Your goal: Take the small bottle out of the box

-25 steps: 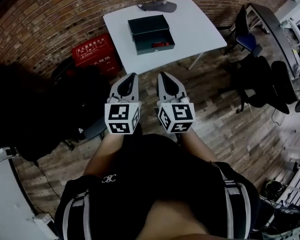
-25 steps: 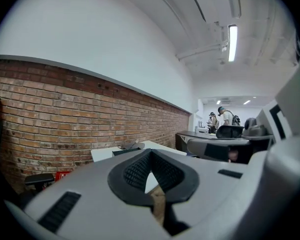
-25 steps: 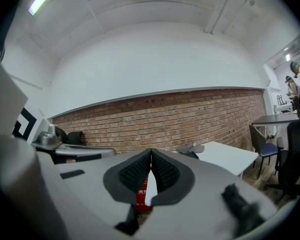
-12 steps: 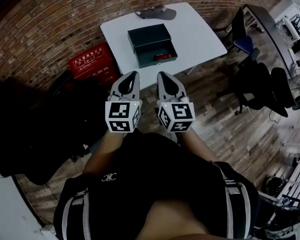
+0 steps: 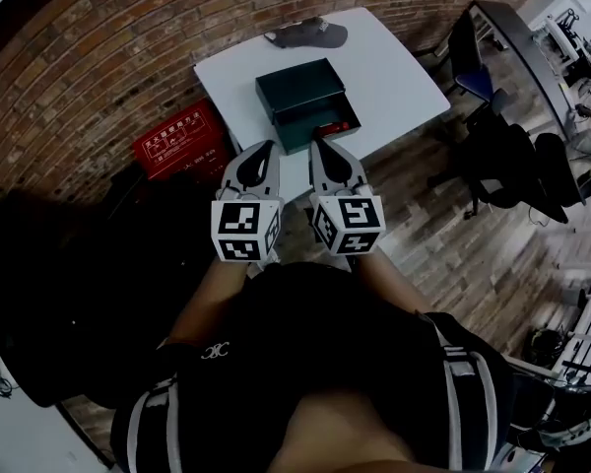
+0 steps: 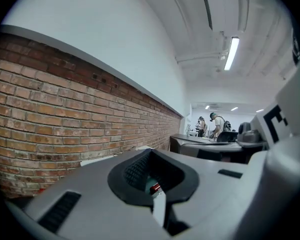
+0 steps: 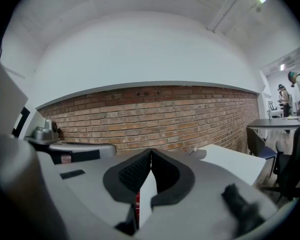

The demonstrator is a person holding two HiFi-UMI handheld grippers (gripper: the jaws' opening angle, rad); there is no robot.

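Head view, looking steeply down: a person stands before a white table (image 5: 399,62) set against a brick wall (image 5: 98,57), holding two grippers side by side, both pointing toward the table. An open dark green box (image 5: 294,116) sits near the table's front edge, its lid raised at the far side. Inside, toward the front right corner, lies the small bottle (image 5: 328,126), a red shape that seems to rest on its side with its long axis running across the box, though it is too small to be sure. The bottle shows just beyond the tip of the right gripper (image 5: 318,147), so that hand looks the nearer; the left gripper (image 5: 264,148) points at the box's front left corner. A grey cap (image 5: 305,35) lies behind the box, and a red crate (image 5: 177,138) stands on the floor to the left. Left gripper view: the jaws are pressed together with nothing held; through the hollow between the pads a red speck of the bottle (image 6: 154,187) shows ahead and slightly right. Right gripper view: the jaws are likewise closed and empty, and a thin red sliver low in the seam is too narrow to identify
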